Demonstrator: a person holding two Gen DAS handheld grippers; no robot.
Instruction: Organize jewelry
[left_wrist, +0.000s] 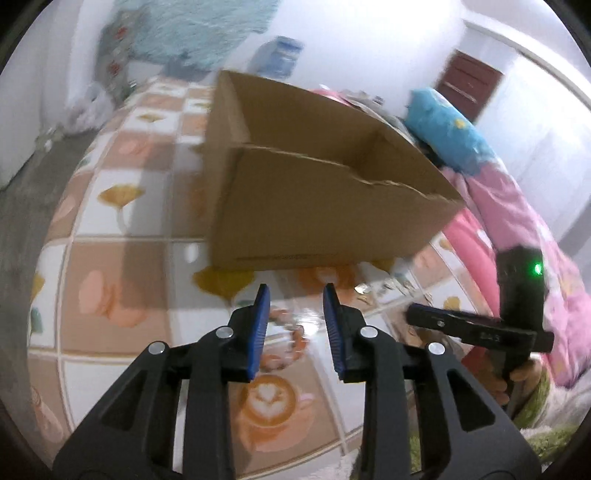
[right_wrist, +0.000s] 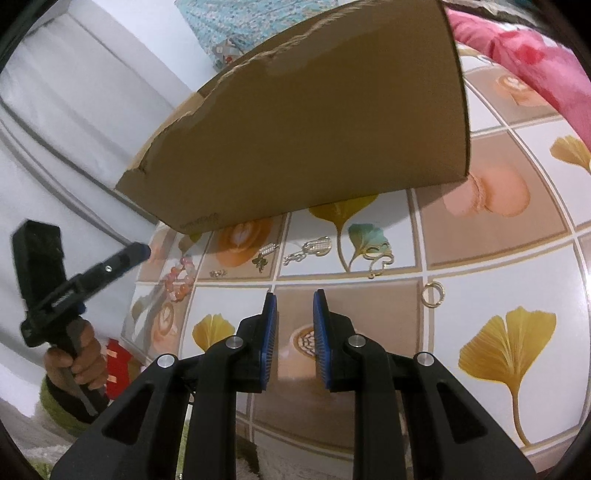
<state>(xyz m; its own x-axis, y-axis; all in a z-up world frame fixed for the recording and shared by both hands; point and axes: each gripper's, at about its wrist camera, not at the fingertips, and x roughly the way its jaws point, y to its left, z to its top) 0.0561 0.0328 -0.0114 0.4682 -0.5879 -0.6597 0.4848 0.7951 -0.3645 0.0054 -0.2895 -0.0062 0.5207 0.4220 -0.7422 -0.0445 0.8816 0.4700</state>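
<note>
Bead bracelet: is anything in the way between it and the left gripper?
Nothing visible. The left gripper hangs open close over the bead bracelet. To get inside the cardboard box, though, the bracelet would have to clear its near wall.

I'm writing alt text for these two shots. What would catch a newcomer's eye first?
The open cardboard box with a torn rim dominates, standing on the tiled-print tablecloth. In front of it lies scattered jewelry: a pink bead bracelet at the left, a gold heart pendant and a gold ring to the right. Both grippers, left and right, hang empty above the cloth.
</note>
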